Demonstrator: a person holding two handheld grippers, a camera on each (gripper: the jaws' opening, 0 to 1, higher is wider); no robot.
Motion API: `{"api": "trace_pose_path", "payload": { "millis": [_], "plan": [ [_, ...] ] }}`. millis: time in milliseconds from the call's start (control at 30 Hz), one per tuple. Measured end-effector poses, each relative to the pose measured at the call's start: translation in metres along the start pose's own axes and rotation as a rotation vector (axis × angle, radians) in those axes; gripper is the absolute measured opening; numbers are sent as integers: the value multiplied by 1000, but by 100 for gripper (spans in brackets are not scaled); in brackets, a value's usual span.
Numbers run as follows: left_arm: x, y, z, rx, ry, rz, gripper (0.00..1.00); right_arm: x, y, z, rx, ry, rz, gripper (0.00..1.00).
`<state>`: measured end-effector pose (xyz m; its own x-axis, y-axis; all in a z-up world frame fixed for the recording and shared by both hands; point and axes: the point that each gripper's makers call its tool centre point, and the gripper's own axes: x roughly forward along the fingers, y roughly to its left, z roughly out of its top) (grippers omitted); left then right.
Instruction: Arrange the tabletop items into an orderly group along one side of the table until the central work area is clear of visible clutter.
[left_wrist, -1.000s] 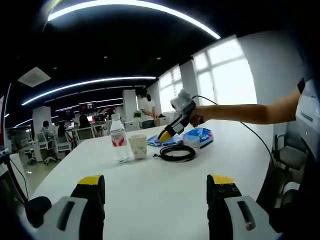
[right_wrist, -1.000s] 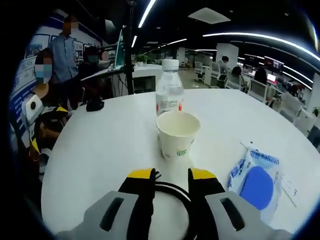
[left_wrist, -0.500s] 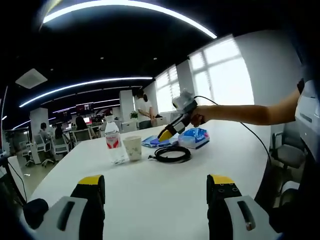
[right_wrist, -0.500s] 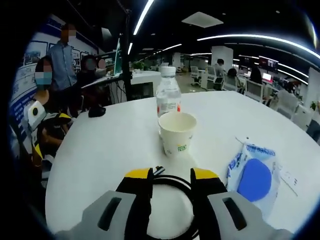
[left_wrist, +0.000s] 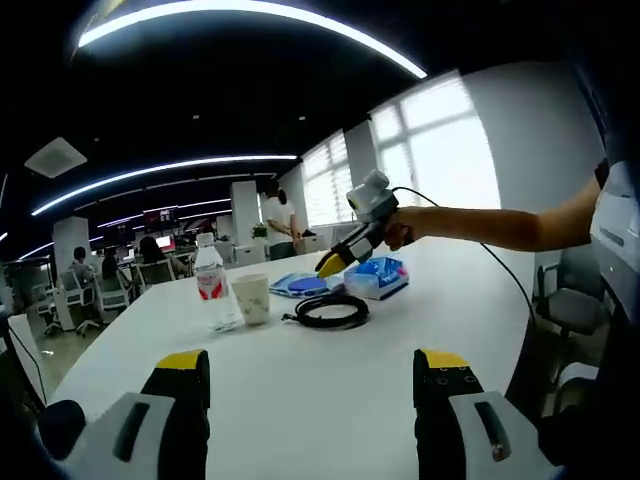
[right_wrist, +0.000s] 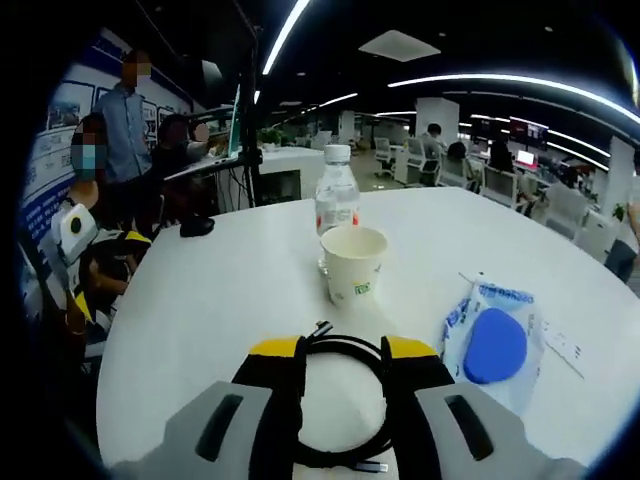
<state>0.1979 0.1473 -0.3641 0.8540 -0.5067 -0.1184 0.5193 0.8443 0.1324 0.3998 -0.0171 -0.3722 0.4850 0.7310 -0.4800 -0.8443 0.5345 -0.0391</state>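
On the white table (left_wrist: 300, 390) a black cable coil (left_wrist: 327, 310) lies beside a paper cup (left_wrist: 251, 298) and a water bottle (left_wrist: 212, 290). Behind them sit a blue tissue pack (left_wrist: 375, 277) and a flat blue pouch (left_wrist: 300, 285). My right gripper (left_wrist: 332, 264) hovers just above the coil, held by a bare arm. In its own view my right gripper (right_wrist: 342, 350) is slightly open, the cable coil (right_wrist: 345, 344) lying on the table below the jaws, untouched. The cup (right_wrist: 353, 262), bottle (right_wrist: 338, 200) and pouch (right_wrist: 495, 345) lie ahead. My left gripper (left_wrist: 313, 365) is wide open and holds nothing.
A small black object (right_wrist: 197, 226) rests near the table's far edge, and a white paper slip (right_wrist: 562, 346) lies beside the pouch. People stand and sit beyond that edge. Office desks and chairs fill the background. Bare tabletop (right_wrist: 200, 300) spreads left of the cup.
My right gripper has drawn back and up, so the whole cable coil now shows beneath its jaws. The left view has swung a little; the items themselves have not moved.
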Motion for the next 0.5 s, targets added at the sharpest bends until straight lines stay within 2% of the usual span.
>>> {"api": "trace_pose_path", "payload": {
  "millis": [500],
  "plan": [
    [5,-10,2,2,-6,-25,83,-25,-12,-13,6,-2,-66,28]
  ]
}}
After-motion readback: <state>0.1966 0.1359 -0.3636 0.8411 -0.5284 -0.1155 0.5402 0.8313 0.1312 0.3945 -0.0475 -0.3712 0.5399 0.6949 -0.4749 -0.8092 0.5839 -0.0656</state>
